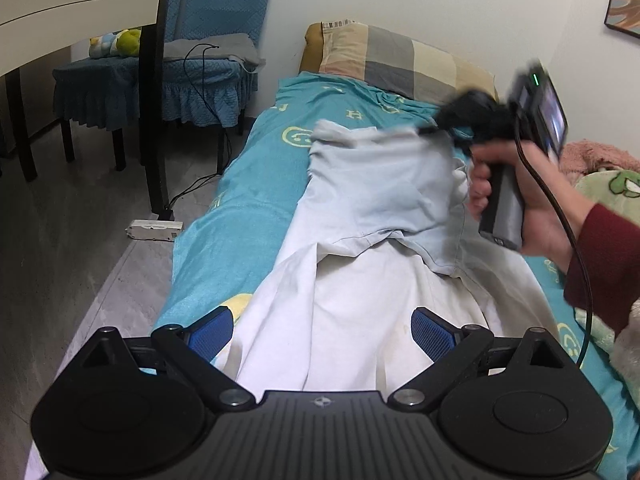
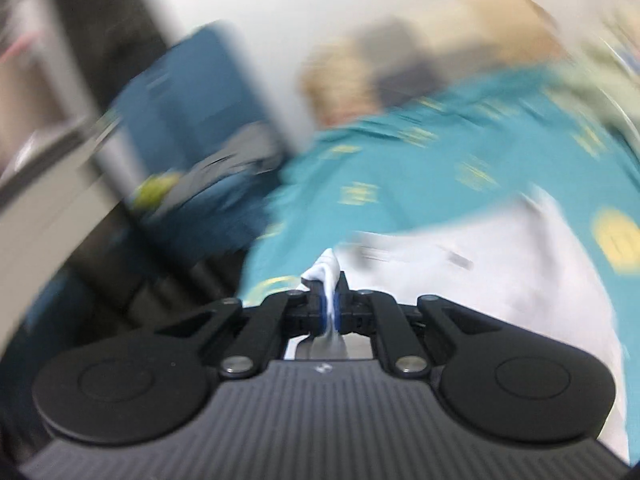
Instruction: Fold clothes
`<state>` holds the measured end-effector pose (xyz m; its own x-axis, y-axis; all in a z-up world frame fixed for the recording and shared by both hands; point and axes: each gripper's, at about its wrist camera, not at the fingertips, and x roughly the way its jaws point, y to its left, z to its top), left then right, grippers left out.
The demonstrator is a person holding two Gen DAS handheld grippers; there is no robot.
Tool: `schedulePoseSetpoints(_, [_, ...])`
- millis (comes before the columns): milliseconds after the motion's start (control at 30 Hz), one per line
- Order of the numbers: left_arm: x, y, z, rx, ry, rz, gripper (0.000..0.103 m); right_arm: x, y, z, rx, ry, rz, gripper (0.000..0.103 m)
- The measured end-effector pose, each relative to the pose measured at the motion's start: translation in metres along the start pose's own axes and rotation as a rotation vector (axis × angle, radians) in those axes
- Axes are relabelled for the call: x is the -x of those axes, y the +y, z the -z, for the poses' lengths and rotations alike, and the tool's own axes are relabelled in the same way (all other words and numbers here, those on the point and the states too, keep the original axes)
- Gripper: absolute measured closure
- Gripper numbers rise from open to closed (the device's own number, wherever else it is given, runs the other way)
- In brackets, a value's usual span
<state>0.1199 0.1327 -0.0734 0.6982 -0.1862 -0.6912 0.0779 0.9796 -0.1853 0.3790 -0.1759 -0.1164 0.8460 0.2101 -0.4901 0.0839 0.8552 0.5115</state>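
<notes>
Right gripper (image 2: 329,300) is pinching the shirt (image 1: 360,208) edge, jaws closed; left gripper (image 1: 322,330) is hanging wide open, empty. Advice: keep the pinch firm, carrying the edge across flat.

Two grippers: the left (image 1: 322,336) at six o'clock, the right (image 1: 430,128) at two. One pale garment (image 1: 380,208) on one teal sheet (image 1: 248,184), one checked pillow (image 1: 404,60) at twelve, one chair (image 1: 160,68) at ten, one plush toy (image 1: 116,42), one hand (image 1: 532,200).
</notes>
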Motion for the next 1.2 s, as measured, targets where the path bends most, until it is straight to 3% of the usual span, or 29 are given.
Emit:
schedulePoseSetpoints(67, [-0.004,-0.001,0.0,-0.007,0.008,-0.007,0.006,-0.007,-0.029,0.006,-0.082,0.018,0.036,0.096])
schedulePoseSetpoints(200, [-0.013,-0.002,0.0,-0.029,0.024,-0.024,0.006,-0.016,-0.059,0.023,-0.112,0.051,0.06,0.095])
schedulePoseSetpoints(367, [-0.023,-0.009,0.0,-0.06,0.033,-0.044,0.006,-0.014,-0.051,0.017,0.037,0.064,0.078,0.091])
schedulePoseSetpoints(433, [-0.024,-0.012,0.001,-0.072,0.03,-0.054,0.006,-0.003,-0.039,0.01,0.115,0.077,0.078,0.078])
schedulePoseSetpoints(500, [-0.023,-0.019,0.001,-0.09,0.026,-0.068,0.006,0.02,-0.029,0.008,0.16,0.078,0.064,0.049])
schedulePoseSetpoints(533, [-0.023,-0.022,0.001,-0.098,0.024,-0.076,0.006,0.037,-0.024,0.007,0.178,0.074,0.051,0.046])
schedulePoseSetpoints(800, [0.004,-0.066,0.011,-0.211,-0.042,-0.077,0.006,0.193,0.01,0.029,0.302,0.017,0.019,0.047])
schedulePoseSetpoints(1000, [0.016,-0.086,0.02,-0.26,-0.072,-0.072,0.006,0.288,0.0,0.071,0.249,0.007,0.017,0.047])
schedulePoseSetpoints(1200, [0.011,-0.091,0.029,-0.268,-0.042,-0.055,0.006,0.321,-0.014,0.112,0.231,0.067,0.06,0.047])
